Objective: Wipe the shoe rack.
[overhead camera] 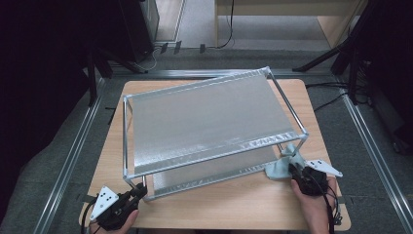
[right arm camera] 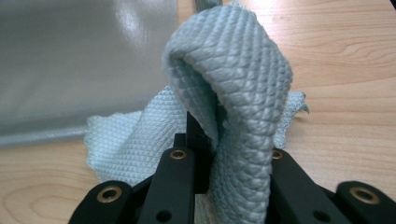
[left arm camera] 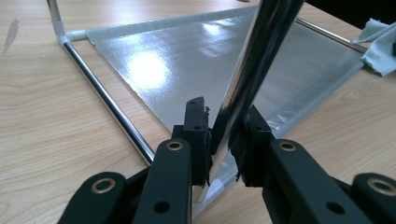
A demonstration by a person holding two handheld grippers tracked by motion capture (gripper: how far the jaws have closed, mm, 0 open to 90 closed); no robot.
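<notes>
A two-tier metal rack [overhead camera: 209, 117] with silver shelves stands on the wooden table [overhead camera: 234, 204]. My left gripper [overhead camera: 139, 191] is shut on the rack's front-left upright post [left arm camera: 252, 70], near its foot; in the left gripper view the chrome tube runs up between the jaws. My right gripper [overhead camera: 296, 171] is shut on a pale blue-green cloth [overhead camera: 283, 163] beside the rack's front-right corner. In the right gripper view the cloth [right arm camera: 233, 88] folds up over the jaws and hides the tips. The lower shelf [left arm camera: 187, 60] lies flat on the table.
Aluminium rails [overhead camera: 73, 151] border the table on the left and right. Dark stands and cables [overhead camera: 341, 53] sit on the floor behind. Bare wood runs along the table's front edge between my two hands.
</notes>
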